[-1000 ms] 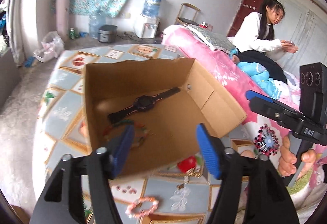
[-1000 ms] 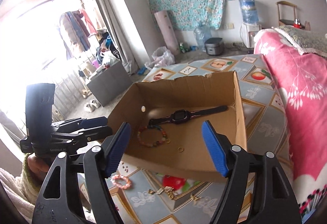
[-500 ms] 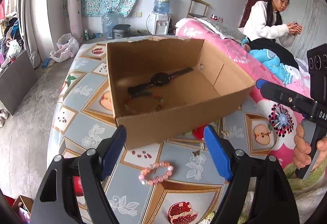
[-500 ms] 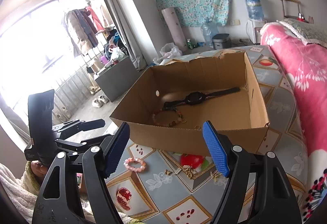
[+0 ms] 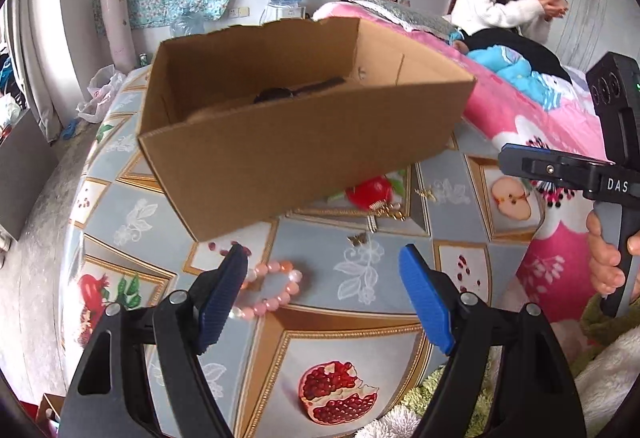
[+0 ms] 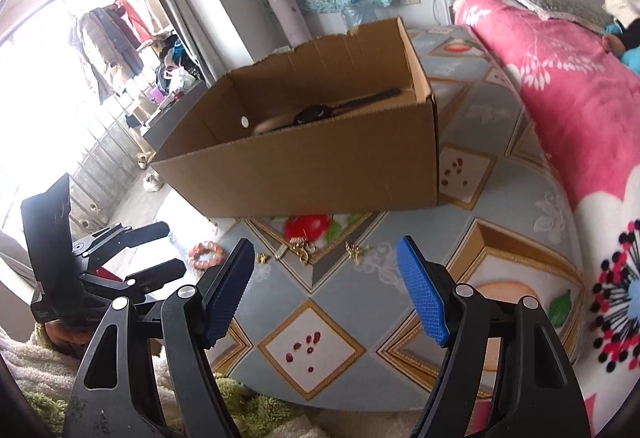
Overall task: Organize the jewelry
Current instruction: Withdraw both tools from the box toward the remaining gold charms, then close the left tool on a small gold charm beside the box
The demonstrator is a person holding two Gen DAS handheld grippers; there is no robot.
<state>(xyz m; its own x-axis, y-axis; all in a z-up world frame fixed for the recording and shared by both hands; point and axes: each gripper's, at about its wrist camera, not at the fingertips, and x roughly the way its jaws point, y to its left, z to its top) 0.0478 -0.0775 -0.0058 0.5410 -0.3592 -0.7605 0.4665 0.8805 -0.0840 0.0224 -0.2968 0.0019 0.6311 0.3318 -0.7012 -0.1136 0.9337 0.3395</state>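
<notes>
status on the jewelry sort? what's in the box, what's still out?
Done: a black watch lies in the box; the rest of the box floor is hidden. In hand: nothing; the left claw and right claw are both open. Left: the pink bracelet by the left claw, and small gold pieces on the cloth in front of the box.

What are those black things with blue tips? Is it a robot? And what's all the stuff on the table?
No robot: a person holds two grabbing tools, each carrying a camera. One picture looks along the left gripper, the other along the right gripper. Both are open and hold nothing. On the patterned tablecloth stands a cardboard box with a black watch inside. In front of it lie a pink bead bracelet and small gold earrings, waiting to be put away.
</notes>
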